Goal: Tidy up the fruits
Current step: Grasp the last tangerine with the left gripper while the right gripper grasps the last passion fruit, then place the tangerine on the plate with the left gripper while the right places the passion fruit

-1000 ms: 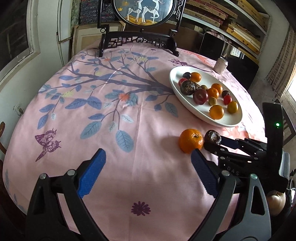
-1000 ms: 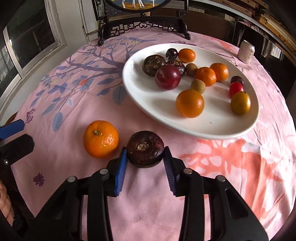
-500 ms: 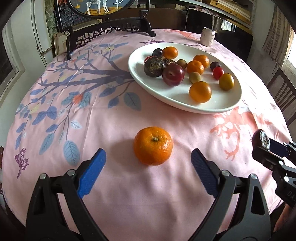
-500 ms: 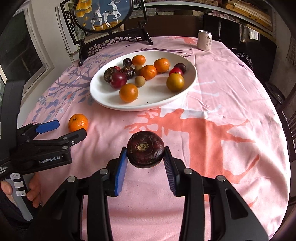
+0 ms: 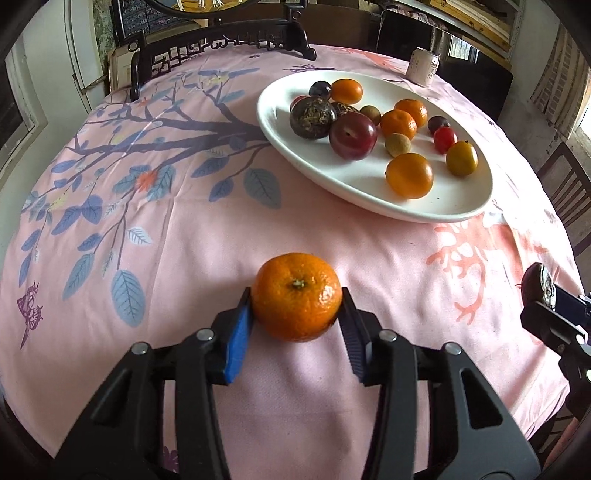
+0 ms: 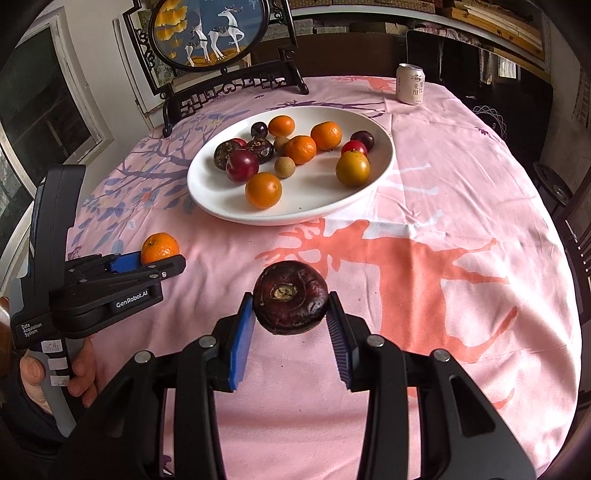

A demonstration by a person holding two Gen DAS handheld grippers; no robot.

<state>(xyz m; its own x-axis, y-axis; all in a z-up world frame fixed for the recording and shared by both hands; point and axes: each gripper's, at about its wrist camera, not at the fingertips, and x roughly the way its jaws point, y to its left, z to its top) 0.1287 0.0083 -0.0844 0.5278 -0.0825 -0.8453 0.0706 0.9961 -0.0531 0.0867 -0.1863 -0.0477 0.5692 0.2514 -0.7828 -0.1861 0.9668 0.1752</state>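
Observation:
My left gripper (image 5: 295, 314) is shut on an orange tangerine (image 5: 296, 296) that rests on the pink tablecloth; it also shows in the right wrist view (image 6: 159, 248). My right gripper (image 6: 290, 314) is shut on a dark purple round fruit (image 6: 290, 301) and holds it above the cloth; that fruit shows at the right edge of the left wrist view (image 5: 538, 286). A white oval plate (image 5: 443, 201) holds several fruits: tangerines, a dark red plum (image 5: 352, 135), dark purple fruits, small brown ones and a yellow one. The plate (image 6: 317, 214) lies beyond both grippers.
A drink can (image 6: 410, 84) stands at the table's far right. A dark wooden stand with a round deer picture (image 6: 210, 33) stands at the far edge. A chair (image 5: 569, 192) is at the right of the table.
My left gripper has moved forward and closed on the tangerine. My right gripper has lifted the dark fruit and drawn back to the right, away from the plate.

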